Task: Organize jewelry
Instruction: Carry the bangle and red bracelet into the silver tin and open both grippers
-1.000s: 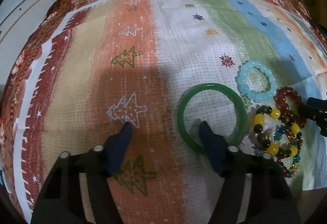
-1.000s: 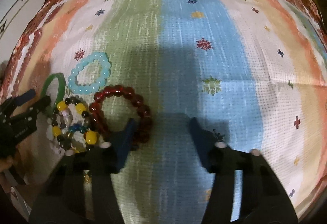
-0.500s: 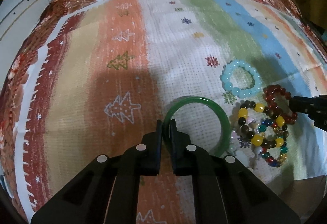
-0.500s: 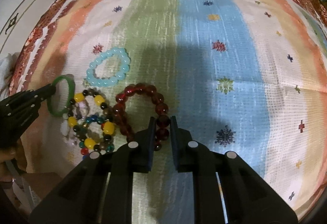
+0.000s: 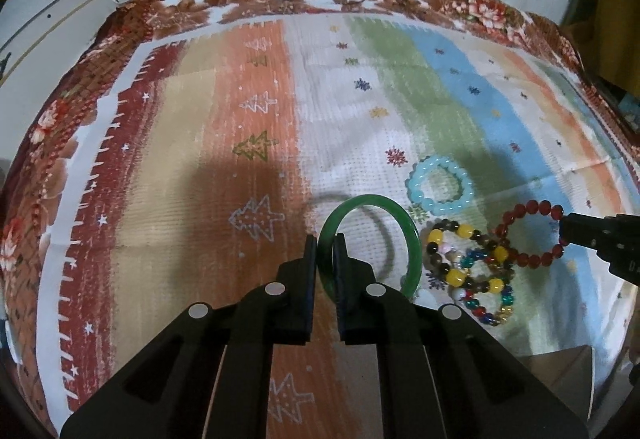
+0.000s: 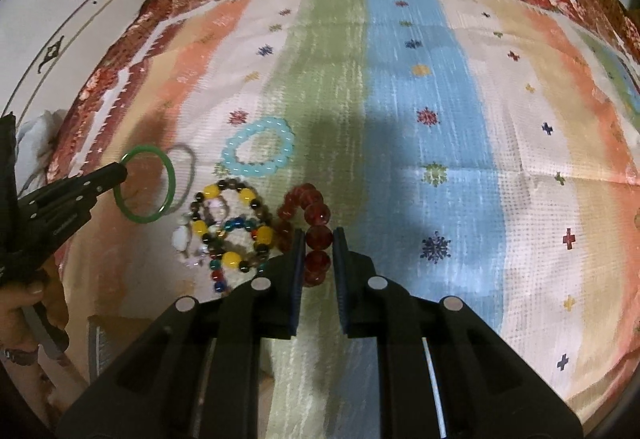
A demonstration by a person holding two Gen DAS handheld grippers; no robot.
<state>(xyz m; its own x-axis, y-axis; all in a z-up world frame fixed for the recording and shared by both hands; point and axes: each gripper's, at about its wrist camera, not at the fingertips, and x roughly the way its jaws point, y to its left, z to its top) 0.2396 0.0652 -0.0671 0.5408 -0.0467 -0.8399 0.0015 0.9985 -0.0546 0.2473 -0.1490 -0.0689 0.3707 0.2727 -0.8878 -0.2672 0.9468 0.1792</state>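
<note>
Left gripper (image 5: 325,245) clamped on the green bangle's (image 5: 414,251) rim, right gripper (image 6: 319,239) pinching one bead of the red bead bracelet (image 6: 310,207), both clear of the striped cloth (image 5: 248,167); carry each outward slowly, away from the mixed-bead pile (image 6: 230,235).

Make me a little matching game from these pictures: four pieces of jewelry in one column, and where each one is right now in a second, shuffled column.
Things:
1. green bangle
2. dark red bead bracelet
3. pale blue bead bracelet
4. yellow and dark bead bracelet

Places:
A. lying loose on the cloth, on its own, just beyond the pile
B. pinched in the left gripper, lifted off the cloth
C. lying tangled in the pile with other beads
D. pinched in the right gripper

Pairs: 1-B, 2-D, 3-A, 4-C
</note>
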